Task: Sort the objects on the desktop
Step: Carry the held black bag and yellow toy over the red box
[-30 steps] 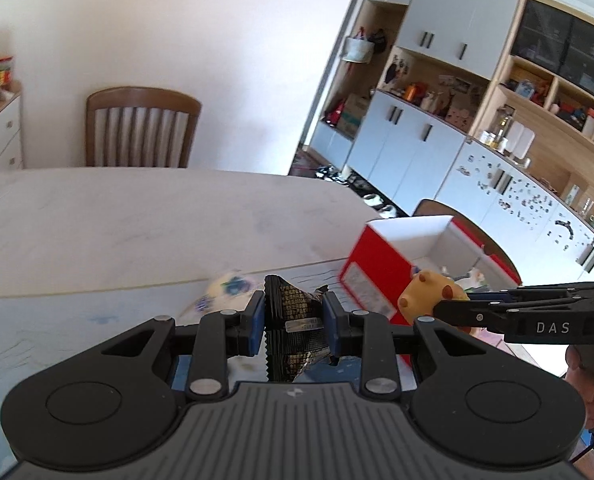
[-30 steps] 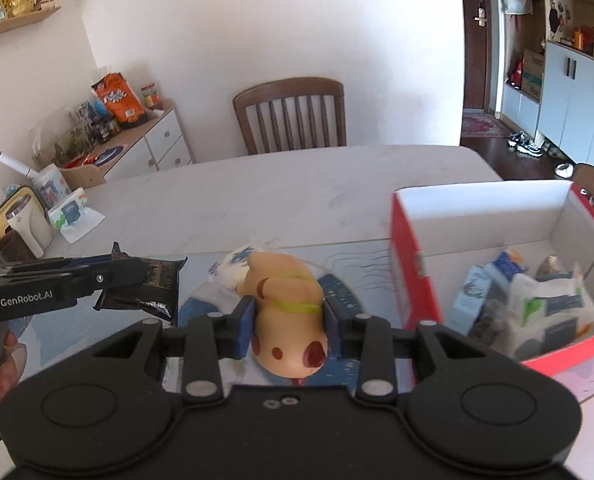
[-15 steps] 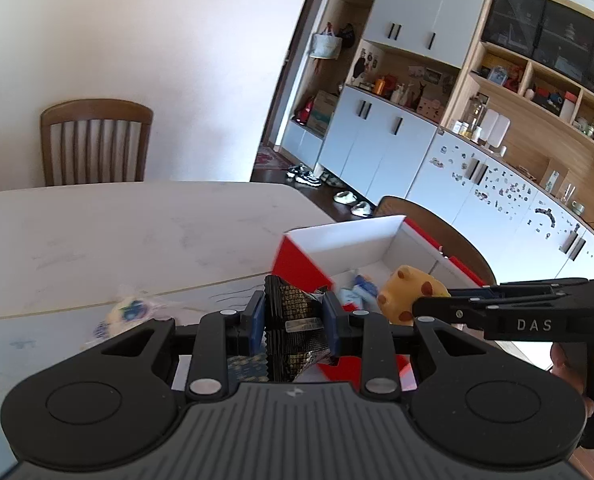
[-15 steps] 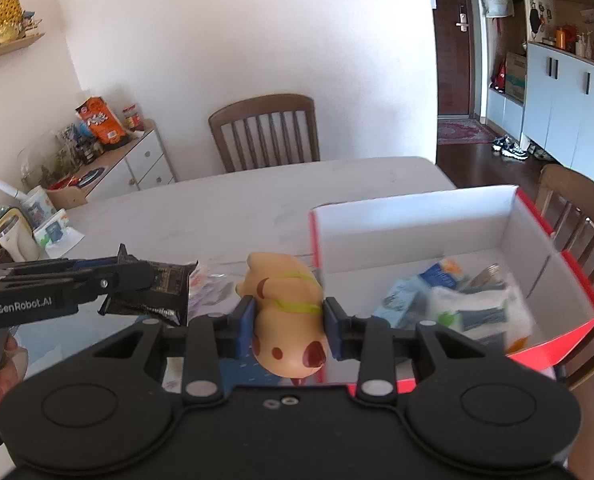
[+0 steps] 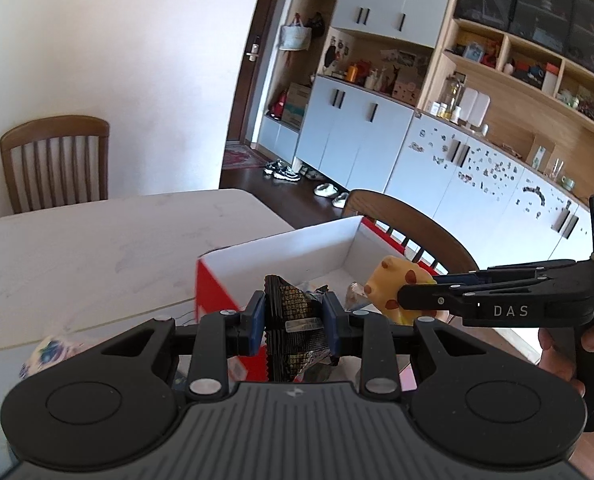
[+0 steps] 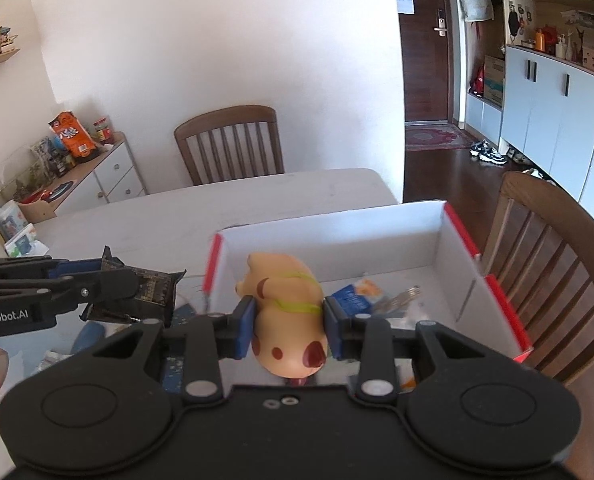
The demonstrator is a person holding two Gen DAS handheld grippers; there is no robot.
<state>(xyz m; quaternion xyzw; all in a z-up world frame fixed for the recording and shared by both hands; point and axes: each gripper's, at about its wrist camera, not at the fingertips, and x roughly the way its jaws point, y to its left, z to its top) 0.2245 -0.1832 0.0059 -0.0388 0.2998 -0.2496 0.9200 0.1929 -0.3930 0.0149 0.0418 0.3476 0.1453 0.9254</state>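
Note:
My left gripper [image 5: 293, 322] is shut on a black snack packet [image 5: 295, 332], which hangs over the near left corner of the red and white box [image 5: 281, 248]. My right gripper [image 6: 288, 326] is shut on a yellow toy dog with brown spots [image 6: 285, 312], held above the box's [image 6: 337, 236] open top. In the left wrist view the toy dog [image 5: 393, 282] shows at the tip of the right gripper, over the box. In the right wrist view the left gripper's packet [image 6: 153, 284] sits just left of the box's corner. Several packets [image 6: 357, 294] lie on the box floor.
The box stands at the right end of a white marble table [image 6: 177, 216]. A crumpled wrapper [image 5: 51, 354] lies on the table at the left. Wooden chairs [image 6: 233, 144] stand at the far side and beside the box [image 6: 553, 256]. A sideboard with snacks [image 6: 77, 160] lines the left wall.
Both grippers have swept to the right with their loads, from over the table mat to over the box. The box now sits directly under the toy dog and the packet.

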